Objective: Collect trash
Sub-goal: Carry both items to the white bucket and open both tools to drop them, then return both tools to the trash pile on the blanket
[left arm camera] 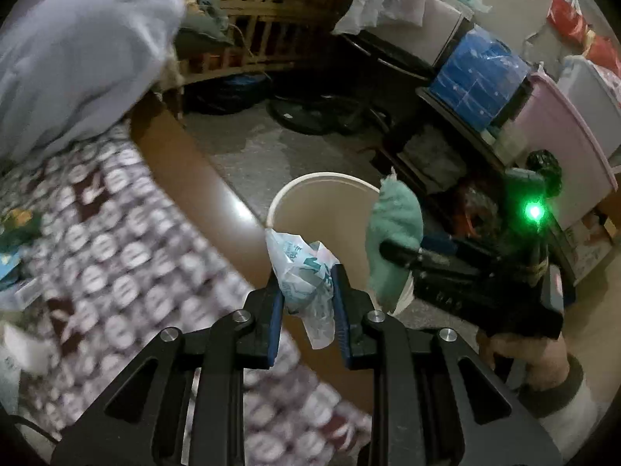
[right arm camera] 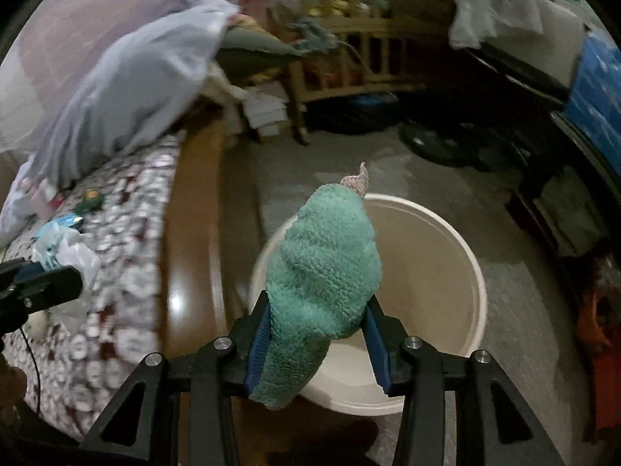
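The bed [left arm camera: 116,240], under a patterned cover, runs along the left of both grippers, its brown wooden rail [right arm camera: 190,240] just left of the right gripper; a grey pillow [left arm camera: 77,50] lies on the bed, far ahead and to the left; a white bucket [right arm camera: 446,272] stands on the floor just beyond the rail, straight ahead of and below the right gripper, and ahead and a little right of the left one; a green fuzzy cloth [right arm camera: 326,283] is clamped between the blue pads of the right gripper [right arm camera: 316,330], bulging up past them over the near left part of the bucket's mouth; the left gripper [left arm camera: 308,287] is clenched on a crumpled white plastic bag [left arm camera: 306,272] with teal print, held over the rail at the bucket's near left rim; a hand [left arm camera: 524,353] shows under the right gripper; small scraps [right arm camera: 91,196] lie on the cover, far left of the right gripper
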Motion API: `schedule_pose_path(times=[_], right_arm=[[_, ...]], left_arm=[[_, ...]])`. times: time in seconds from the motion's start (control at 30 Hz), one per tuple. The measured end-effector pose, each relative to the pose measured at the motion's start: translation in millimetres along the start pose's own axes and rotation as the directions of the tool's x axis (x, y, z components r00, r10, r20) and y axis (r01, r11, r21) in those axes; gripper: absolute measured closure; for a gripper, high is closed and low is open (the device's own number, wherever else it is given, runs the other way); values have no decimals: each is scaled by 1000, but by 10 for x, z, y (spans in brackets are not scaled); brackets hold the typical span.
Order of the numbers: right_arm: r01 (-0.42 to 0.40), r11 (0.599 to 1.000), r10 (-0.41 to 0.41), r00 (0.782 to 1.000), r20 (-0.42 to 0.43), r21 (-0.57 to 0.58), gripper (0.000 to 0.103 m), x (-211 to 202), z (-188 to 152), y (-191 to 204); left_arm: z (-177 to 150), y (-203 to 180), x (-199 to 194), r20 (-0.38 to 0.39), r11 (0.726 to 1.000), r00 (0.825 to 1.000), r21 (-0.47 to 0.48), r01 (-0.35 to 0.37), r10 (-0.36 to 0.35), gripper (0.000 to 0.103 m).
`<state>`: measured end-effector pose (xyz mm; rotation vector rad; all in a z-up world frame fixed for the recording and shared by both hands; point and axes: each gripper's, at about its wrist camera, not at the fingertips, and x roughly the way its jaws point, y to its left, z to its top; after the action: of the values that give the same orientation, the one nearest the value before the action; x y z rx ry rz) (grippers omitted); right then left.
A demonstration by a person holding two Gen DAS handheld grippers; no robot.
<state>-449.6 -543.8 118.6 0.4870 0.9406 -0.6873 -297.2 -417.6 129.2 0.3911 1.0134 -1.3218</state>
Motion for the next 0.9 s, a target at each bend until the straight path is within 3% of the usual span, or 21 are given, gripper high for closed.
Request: schedule_pose_path(times=[0.1, 0.17, 0.2, 0.33, 0.53, 0.63, 0.9], right_arm=[[34, 999, -33, 999, -12, 43, 59, 85, -8, -139], [55, 996, -55, 998, -6, 73, 53, 108, -17, -206], [66, 994, -67, 998, 5, 84, 51, 107, -23, -245], [67, 995, -67, 998, 7, 71, 43, 149, -40, -226], [56, 998, -56, 998, -1, 36, 43, 162, -54, -88], [45, 999, -45, 999, 5, 17, 43, 127, -62, 22], [18, 999, -18, 1000, 18, -42, 39, 42, -85, 391]], left_arm=[[127, -42, 195, -11, 999, 1000, -22, 29, -29, 72], [179, -28, 274, -5, 997, 999, -57, 47, -48, 48], [198, -2, 300, -1, 994, 998, -87, 67, -67, 45], [199, 37, 301, -17, 992, 997, -103, 71, -73, 43], [46, 143, 175, -23, 995, 998, -86, -58, 56, 43], [-61, 222, 69, -5, 986, 989, -79, -147, 147, 43], [-338, 507, -220, 14, 951, 957, -118, -286, 289, 43]])
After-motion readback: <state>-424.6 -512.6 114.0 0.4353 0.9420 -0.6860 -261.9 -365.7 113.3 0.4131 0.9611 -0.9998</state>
